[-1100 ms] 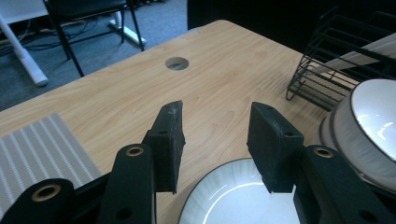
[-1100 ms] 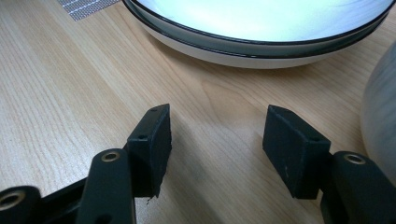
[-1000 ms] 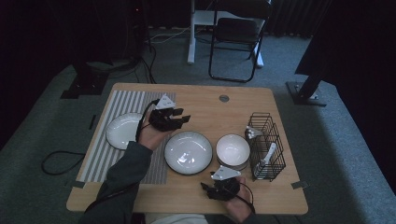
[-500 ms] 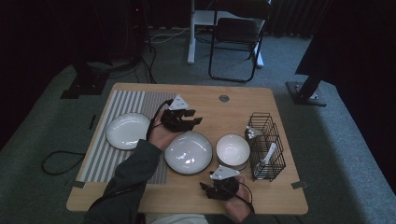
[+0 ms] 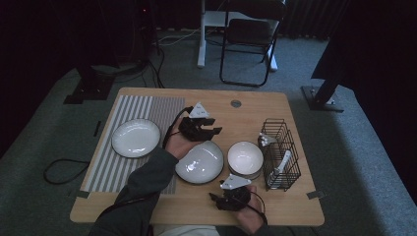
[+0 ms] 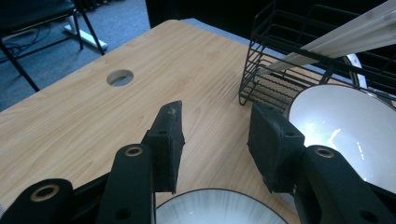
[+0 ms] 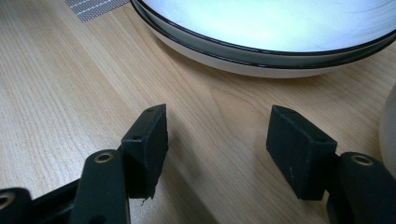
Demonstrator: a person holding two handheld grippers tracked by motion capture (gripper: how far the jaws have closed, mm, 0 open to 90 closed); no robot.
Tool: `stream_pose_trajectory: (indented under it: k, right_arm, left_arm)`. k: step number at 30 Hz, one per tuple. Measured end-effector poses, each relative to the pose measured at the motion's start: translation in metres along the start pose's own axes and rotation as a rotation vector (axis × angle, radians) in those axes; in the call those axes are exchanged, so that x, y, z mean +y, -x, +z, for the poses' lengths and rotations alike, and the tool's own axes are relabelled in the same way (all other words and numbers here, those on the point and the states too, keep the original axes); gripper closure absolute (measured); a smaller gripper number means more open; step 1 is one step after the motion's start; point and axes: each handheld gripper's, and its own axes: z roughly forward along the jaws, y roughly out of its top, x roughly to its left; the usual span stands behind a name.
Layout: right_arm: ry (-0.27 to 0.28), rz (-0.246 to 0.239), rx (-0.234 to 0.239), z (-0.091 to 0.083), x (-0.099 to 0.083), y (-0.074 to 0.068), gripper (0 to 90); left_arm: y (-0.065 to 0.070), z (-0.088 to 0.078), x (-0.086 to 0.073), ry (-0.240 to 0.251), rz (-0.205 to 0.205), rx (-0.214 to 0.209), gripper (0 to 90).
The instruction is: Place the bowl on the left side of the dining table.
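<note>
While tongs (image 5: 210,129) gape, spoon (image 5: 281,163) leans upright in rack (image 5: 280,147).

Each hand-held gripper is built in matte black w/ two blocky jaws, brass-ringed screw holes seen along the arms. The left hand-held gripper (image 5: 209,129) and right hand-held gripper (image 5: 216,199) are each topped by a grey three-cornered plate; black cables are trailed. A dark grey-green sleeve (image 5: 140,189) is worn.

Room dim, dark beyond the surface (image 5: 147,206); overhead light falls on it alone. High view soft and grainy. Glare on the plate (image 5: 199,162) and the bowl (image 6: 345,126) beside it. Gripper views sharp; soft shadows under tool pads.
</note>
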Motion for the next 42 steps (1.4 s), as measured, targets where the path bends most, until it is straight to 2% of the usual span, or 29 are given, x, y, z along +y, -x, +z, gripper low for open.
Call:
stream_pose_trajectory:
  k: [9,21,29,42]
  right_arm:
    - [-0.001,-0.001,0.001,0.0,0.0,0.0,37.9]
    - [-0.001,-0.001,0.0,0.0,0.0,0.0,37.8]
    - [-0.002,-0.004,0.0,0.0,0.0,0.0,37.9]
    - [-0.001,0.0,0.001,0.0,0.0,0.0,37.8]
  left_arm:
    - [0.007,0.009,0.004,0.003,0.009,-0.016,56.0]
    - [0.022,0.025,0.006,-0.017,0.037,-0.05,55.9]
    - [0.026,0.036,0.003,-0.027,0.012,-0.077,55.9]
    - [0.039,0.055,-0.004,-0.07,0.014,-0.115,56.0]
